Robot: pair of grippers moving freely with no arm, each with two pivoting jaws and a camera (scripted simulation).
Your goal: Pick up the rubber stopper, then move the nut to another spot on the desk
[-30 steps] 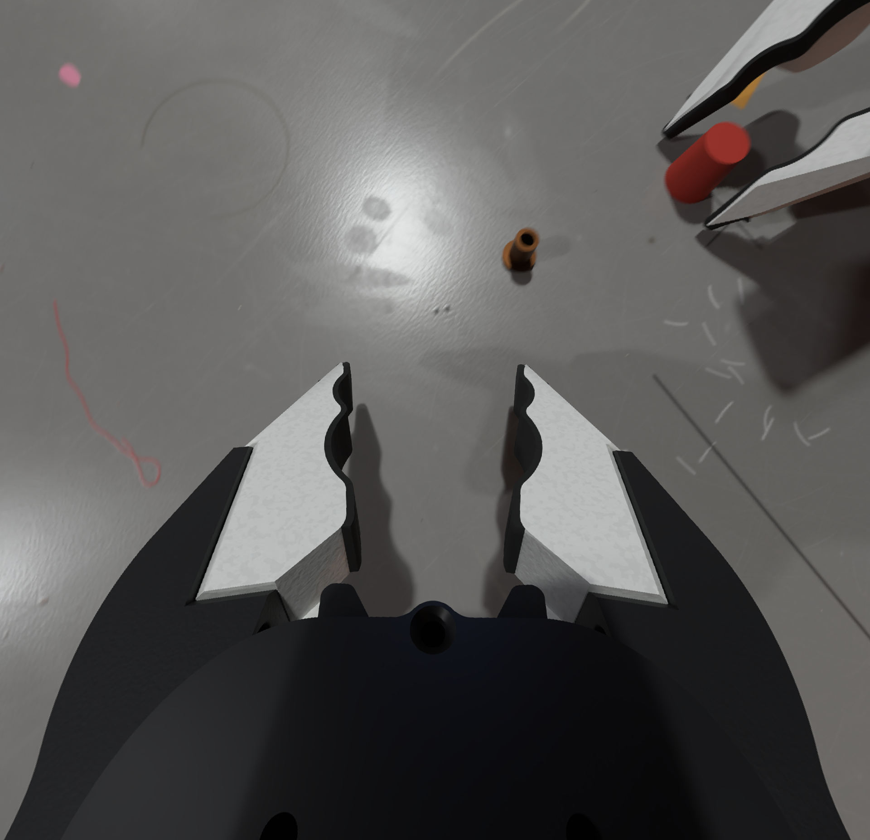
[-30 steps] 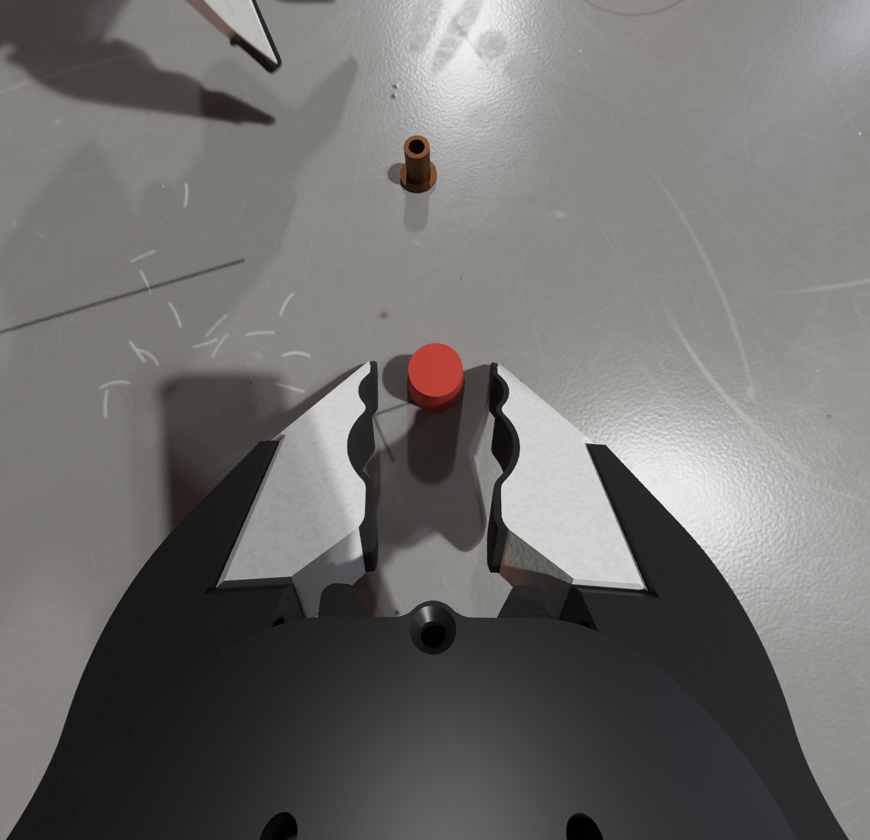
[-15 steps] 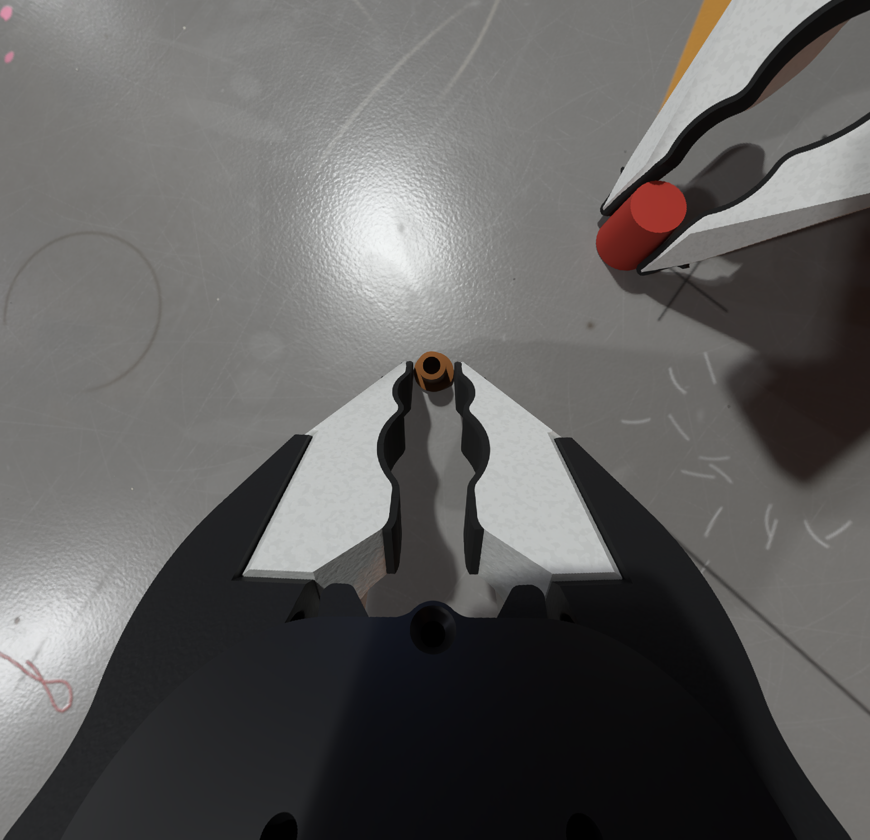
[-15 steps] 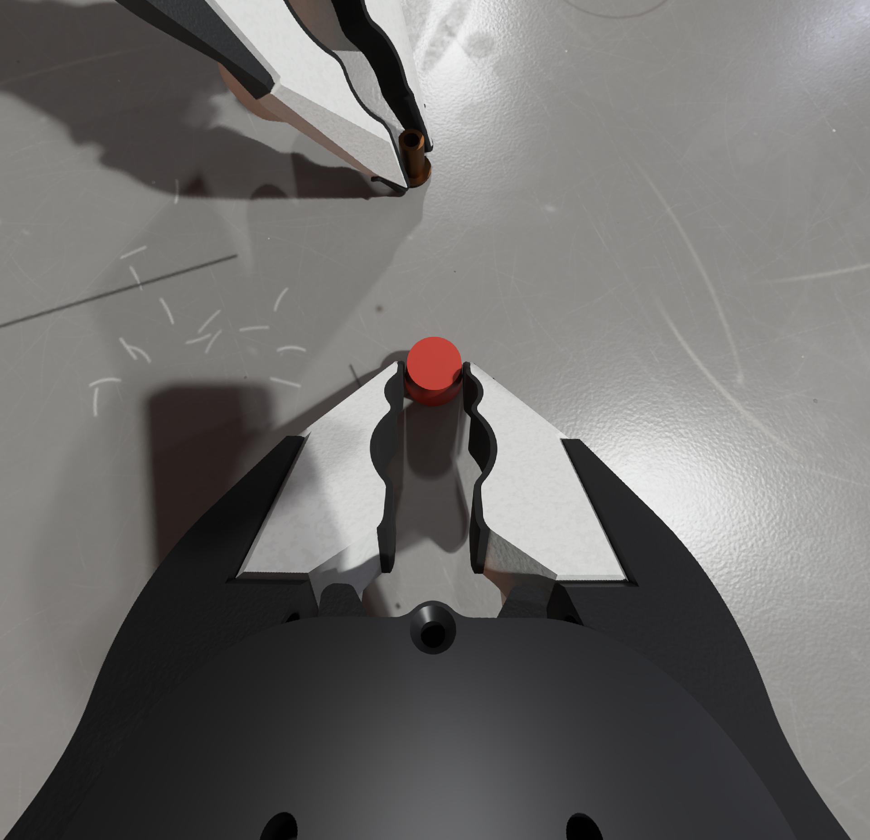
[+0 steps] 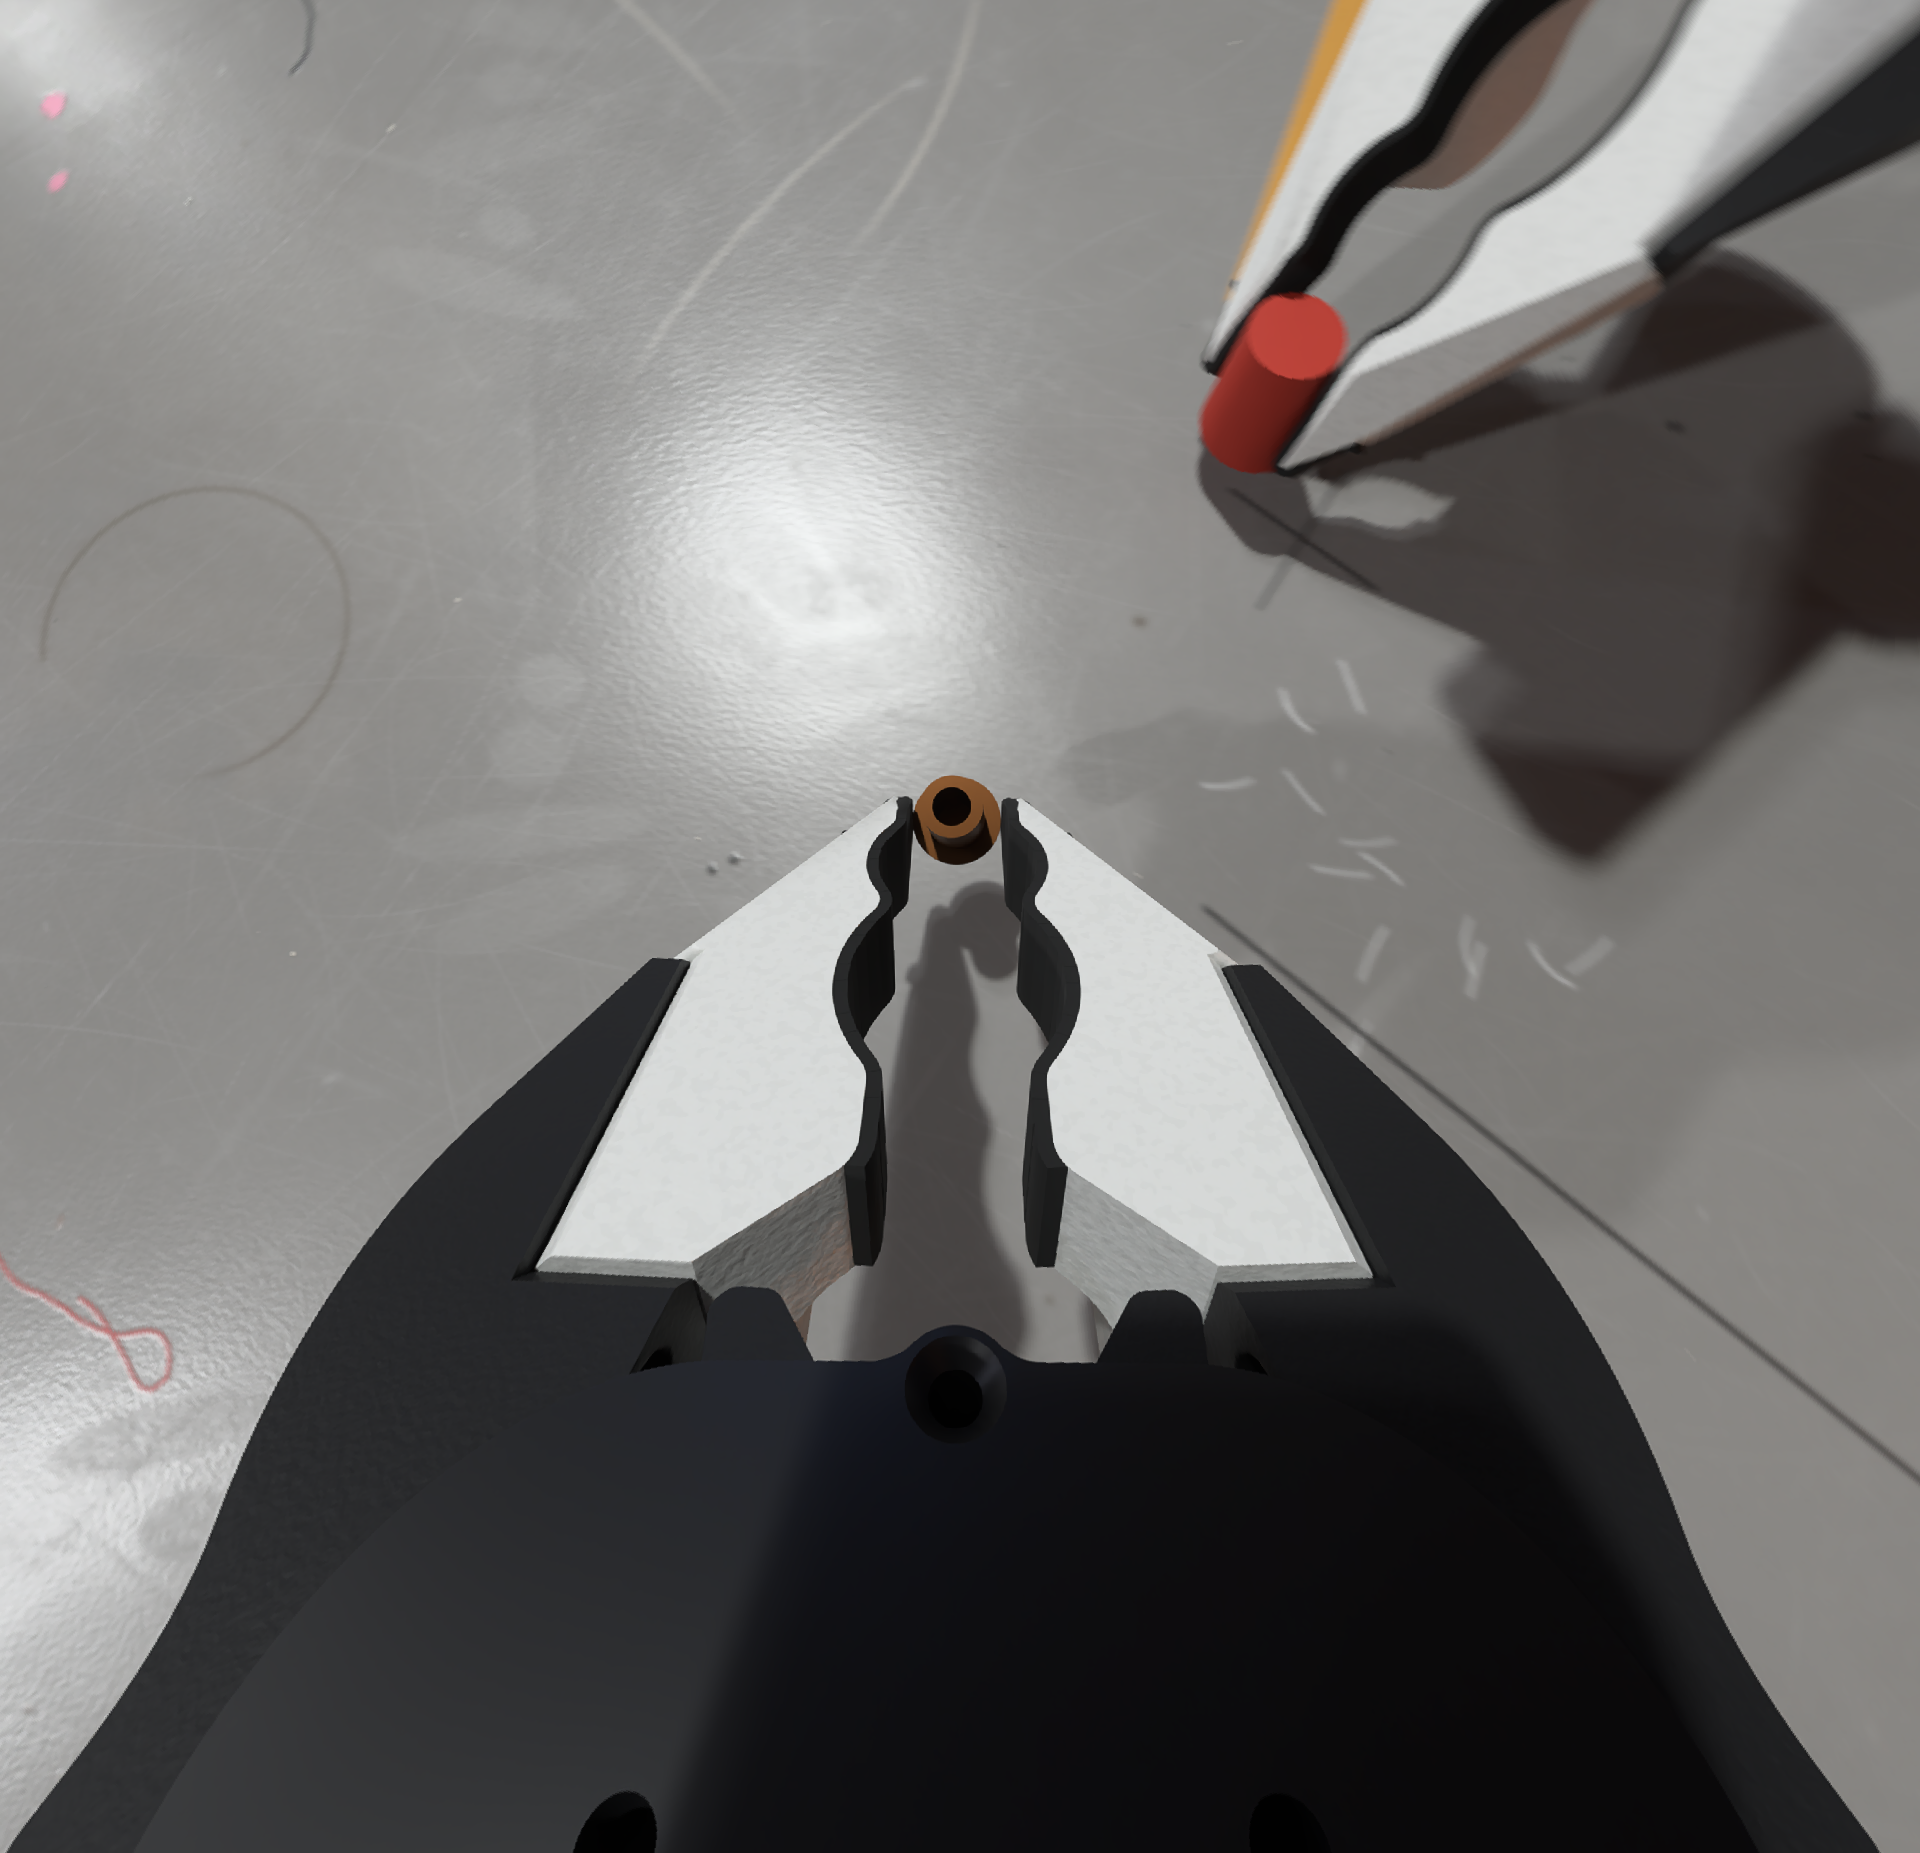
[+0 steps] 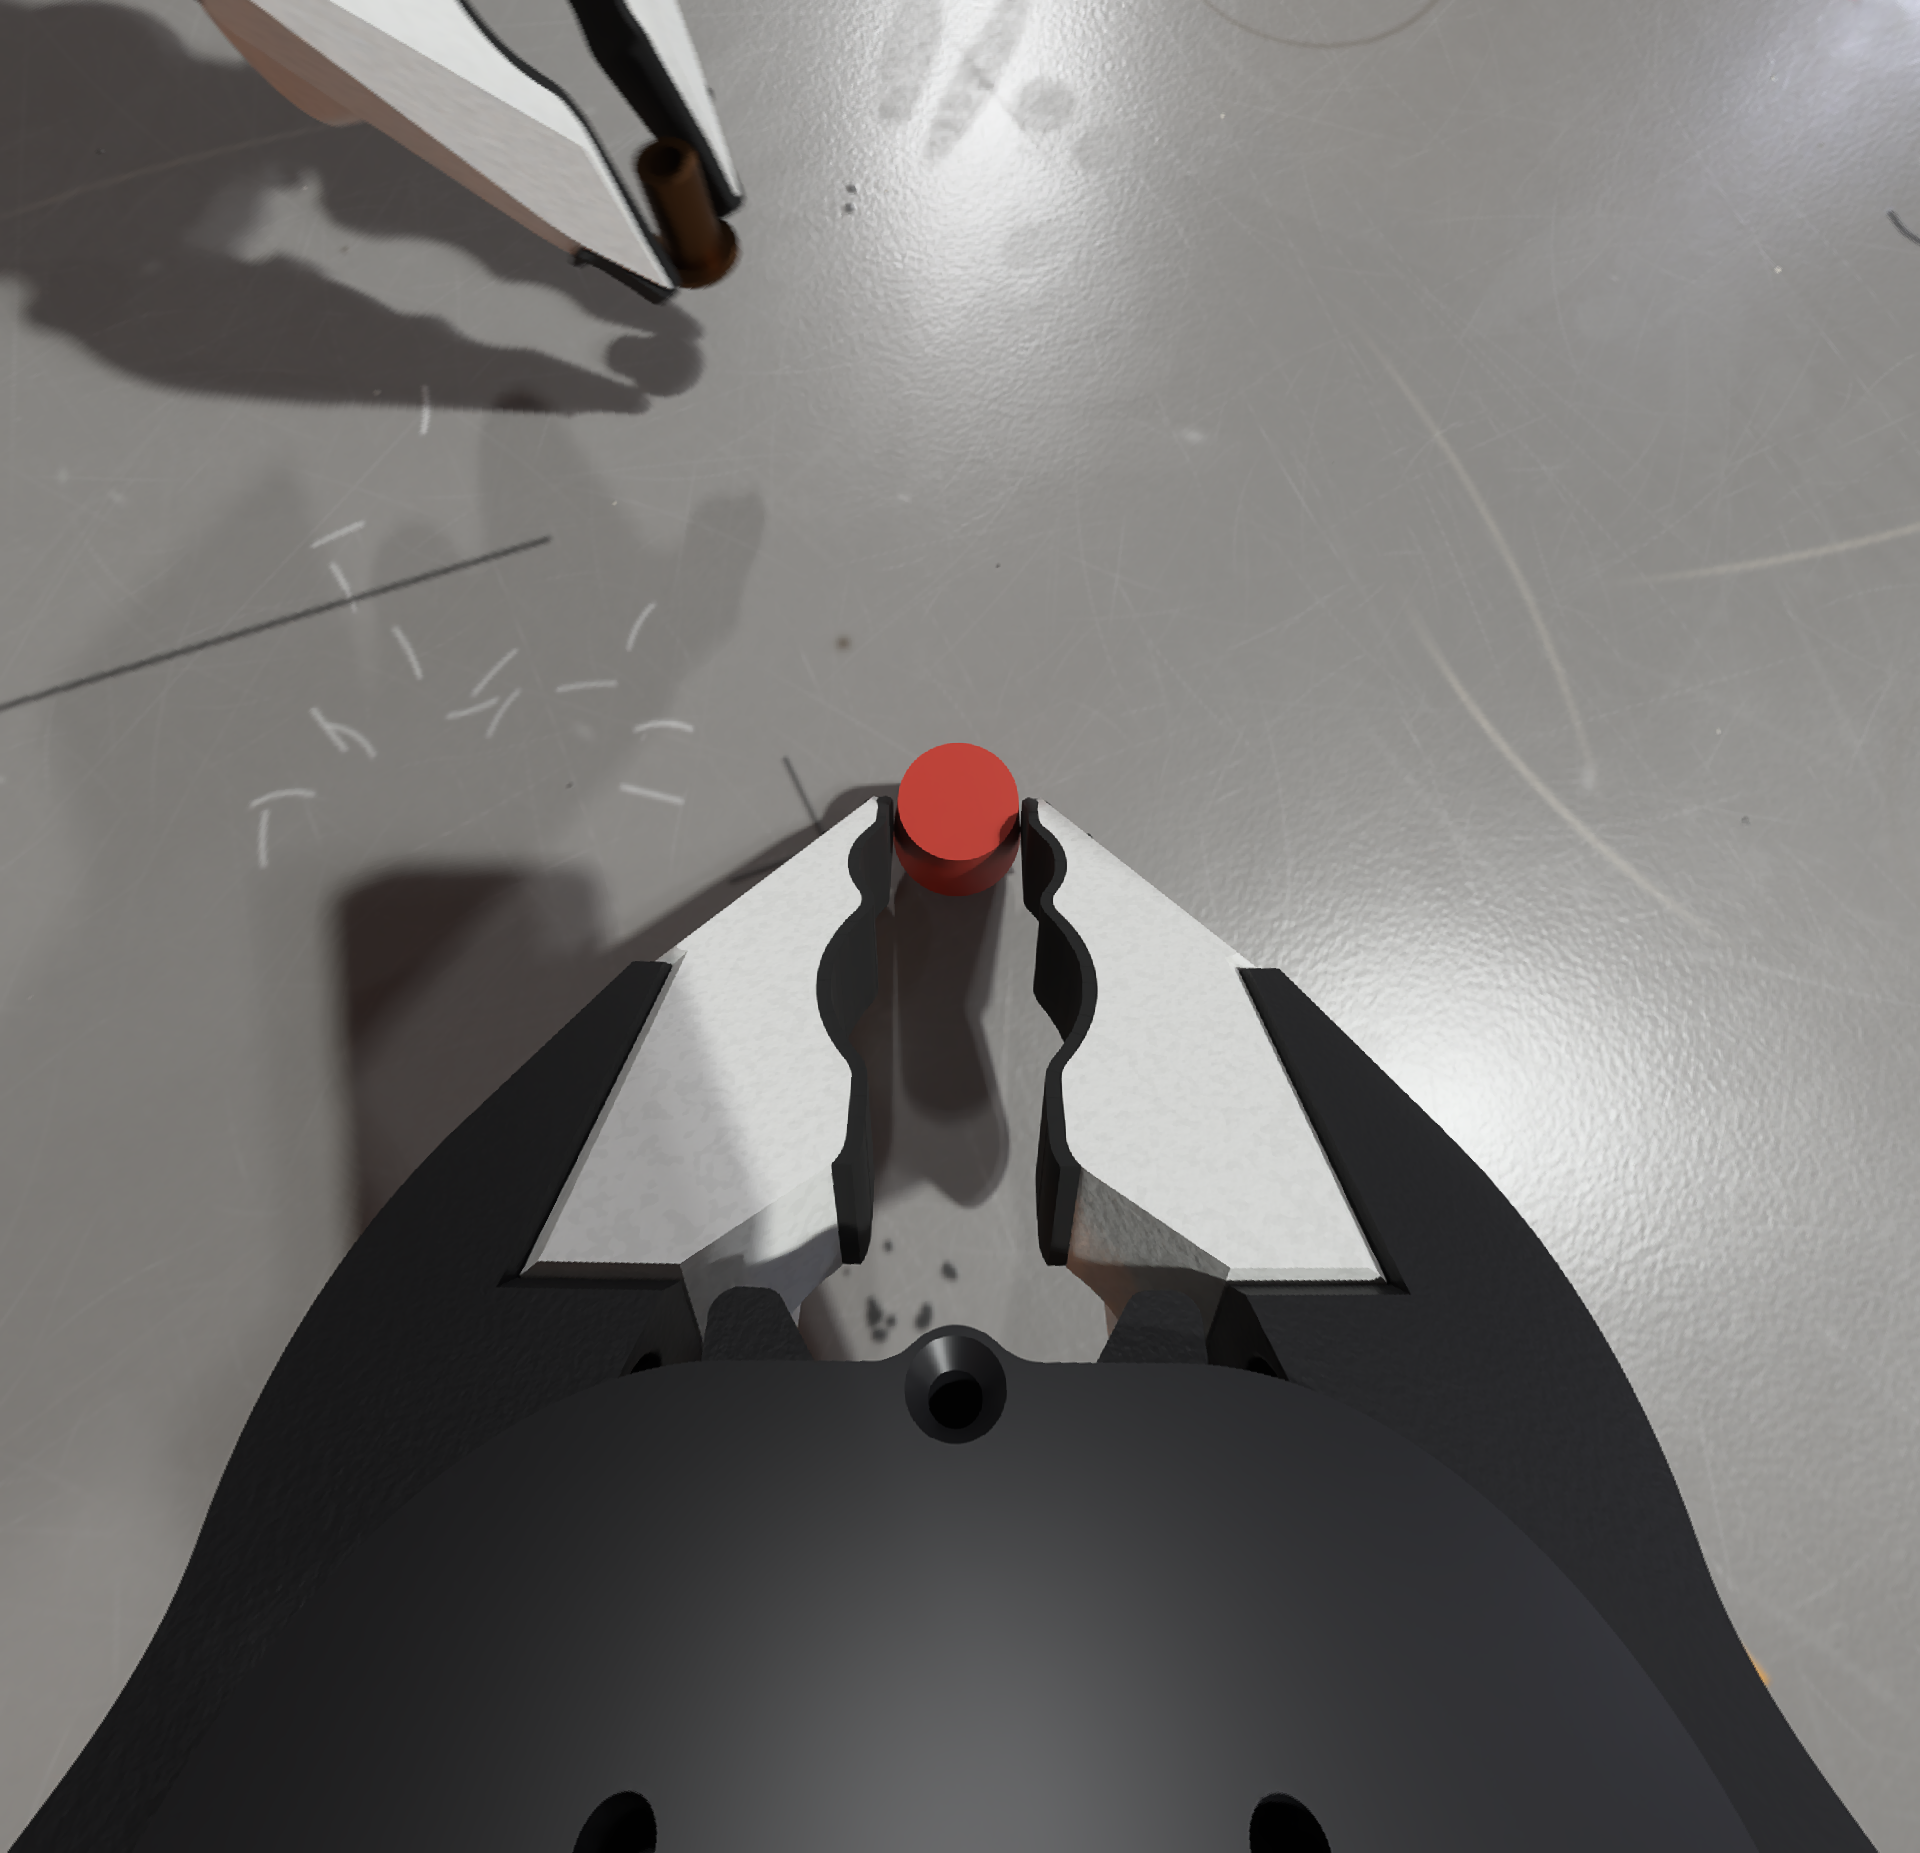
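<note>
My left gripper [image 5: 954,829] is shut on the small brown nut [image 5: 954,809], a flanged sleeve held upright between the fingertips. Its shadow falls apart from it on the grey desk [image 5: 520,868], so it hangs a little above the surface. My right gripper [image 6: 956,839] is shut on the red rubber stopper [image 6: 956,801], also held just above the desk. In the left wrist view the right gripper [image 5: 1262,421] with the stopper [image 5: 1283,359] is at the upper right. In the right wrist view the left gripper [image 6: 694,245] with the nut [image 6: 681,198] is at the upper left.
White shavings [image 5: 1351,858] and a thin dark line [image 5: 1558,1211] lie on the desk between the two grippers. A red thread [image 5: 125,1336] lies at the left. An orange-yellow strip [image 5: 1320,68] shows behind the right gripper. The desk is scratched and glossy.
Both grippers closed from open, the left on the nut after moving up to it, the right on the stopper. Both have since risen slightly with their objects.
</note>
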